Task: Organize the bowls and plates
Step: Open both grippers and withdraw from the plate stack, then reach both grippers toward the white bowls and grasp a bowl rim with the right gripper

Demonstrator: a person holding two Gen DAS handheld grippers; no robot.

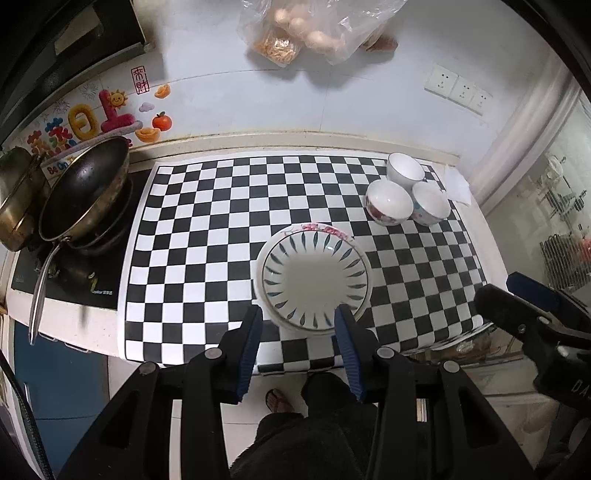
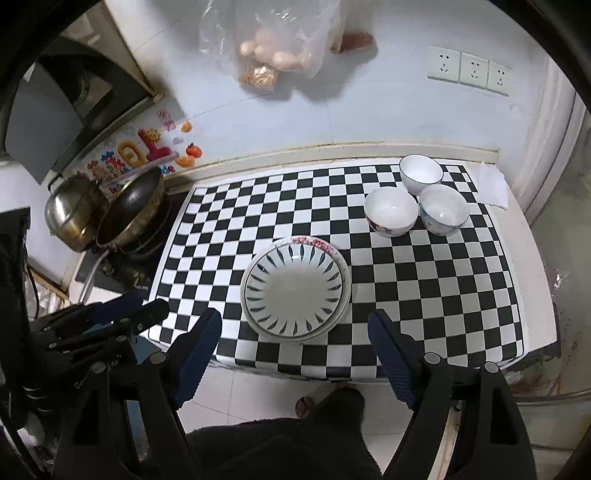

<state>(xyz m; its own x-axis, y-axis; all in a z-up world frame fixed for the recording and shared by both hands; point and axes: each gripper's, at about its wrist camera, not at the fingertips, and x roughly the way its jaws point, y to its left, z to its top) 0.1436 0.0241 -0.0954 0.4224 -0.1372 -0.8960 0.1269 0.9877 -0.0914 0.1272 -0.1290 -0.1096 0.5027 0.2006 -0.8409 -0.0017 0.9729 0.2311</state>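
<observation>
A stack of plates point(image 1: 314, 275) sits near the front of the checkered counter mat; the top plate has dark leaf marks, and a pink-flowered rim shows under it. It also shows in the right wrist view point(image 2: 295, 291). Three white bowls point(image 1: 391, 201) stand apart at the back right, also in the right wrist view point(image 2: 391, 210). My left gripper point(image 1: 299, 317) is open and empty just before the plates' near rim. My right gripper point(image 2: 295, 325) is open wide and empty, back from the counter's front edge.
A dark wok point(image 1: 85, 195) and a metal pot point(image 1: 18, 199) stand on the stove at the left. A bag of eggs point(image 1: 310, 26) hangs on the wall. A folded white paper point(image 2: 493, 182) lies at the back right. Wall sockets point(image 2: 469, 70) are above.
</observation>
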